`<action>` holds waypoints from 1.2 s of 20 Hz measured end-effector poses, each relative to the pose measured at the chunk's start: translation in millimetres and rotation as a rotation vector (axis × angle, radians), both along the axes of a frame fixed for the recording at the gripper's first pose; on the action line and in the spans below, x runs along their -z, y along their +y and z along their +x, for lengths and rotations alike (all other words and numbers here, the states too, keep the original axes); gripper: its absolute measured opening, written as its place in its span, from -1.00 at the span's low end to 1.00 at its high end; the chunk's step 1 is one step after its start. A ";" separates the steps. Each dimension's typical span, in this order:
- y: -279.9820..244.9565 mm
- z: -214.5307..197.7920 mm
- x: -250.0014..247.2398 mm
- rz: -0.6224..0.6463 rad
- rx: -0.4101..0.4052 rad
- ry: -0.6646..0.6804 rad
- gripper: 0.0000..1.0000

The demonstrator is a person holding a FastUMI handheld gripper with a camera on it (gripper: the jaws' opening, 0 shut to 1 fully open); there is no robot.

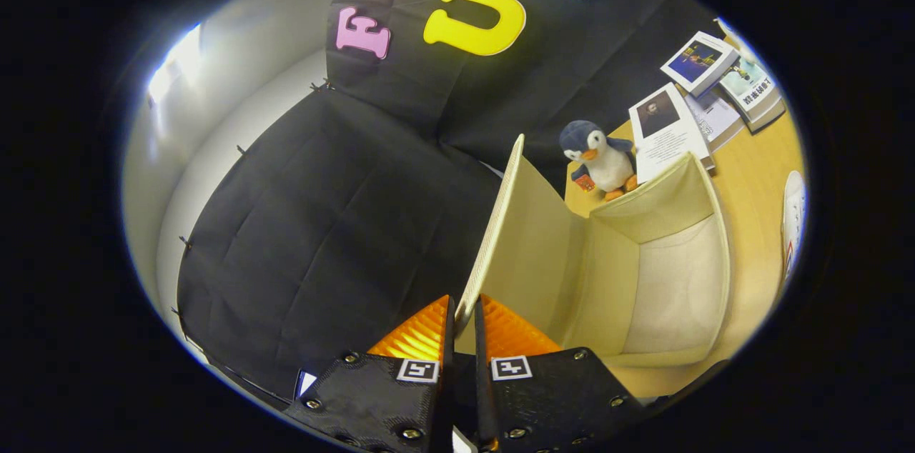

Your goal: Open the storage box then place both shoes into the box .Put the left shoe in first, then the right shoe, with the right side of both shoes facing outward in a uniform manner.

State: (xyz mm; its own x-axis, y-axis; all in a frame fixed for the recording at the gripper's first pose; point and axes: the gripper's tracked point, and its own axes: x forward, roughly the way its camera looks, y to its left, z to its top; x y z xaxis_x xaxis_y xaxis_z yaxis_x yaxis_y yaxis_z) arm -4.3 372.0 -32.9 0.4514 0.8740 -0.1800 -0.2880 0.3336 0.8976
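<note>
A cream storage box [704,224] stands on the wooden table, its inside bare. Its lid [522,231] is raised upright, edge-on to me. My gripper [464,314] is shut on the lid's near edge, one finger on each side of the panel. A white shoe [793,224] lies on the table to the right of the box, only partly seen.
A plush penguin [600,158] stands on the table just behind the box. Several books and printed sheets [704,92] lie beyond it on the wooden table [758,174]. Black cloth wall rises to the left of the lid.
</note>
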 end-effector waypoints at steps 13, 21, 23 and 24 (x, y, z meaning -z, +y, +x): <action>99.8 -1.0 5.3 -0.026 -0.129 -0.029 -0.75; 139.8 -1.6 19.6 -0.050 -0.142 -0.049 -0.75; 142.7 2.3 23.5 -0.077 -0.123 -0.080 -0.54; 137.7 5.8 23.2 -0.098 -0.110 -0.101 -0.16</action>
State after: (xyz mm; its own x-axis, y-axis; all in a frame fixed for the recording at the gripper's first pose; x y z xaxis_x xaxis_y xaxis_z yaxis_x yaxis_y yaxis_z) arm 1.5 509.8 -56.1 0.3744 0.8995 -0.2250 -0.4146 0.3795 0.8271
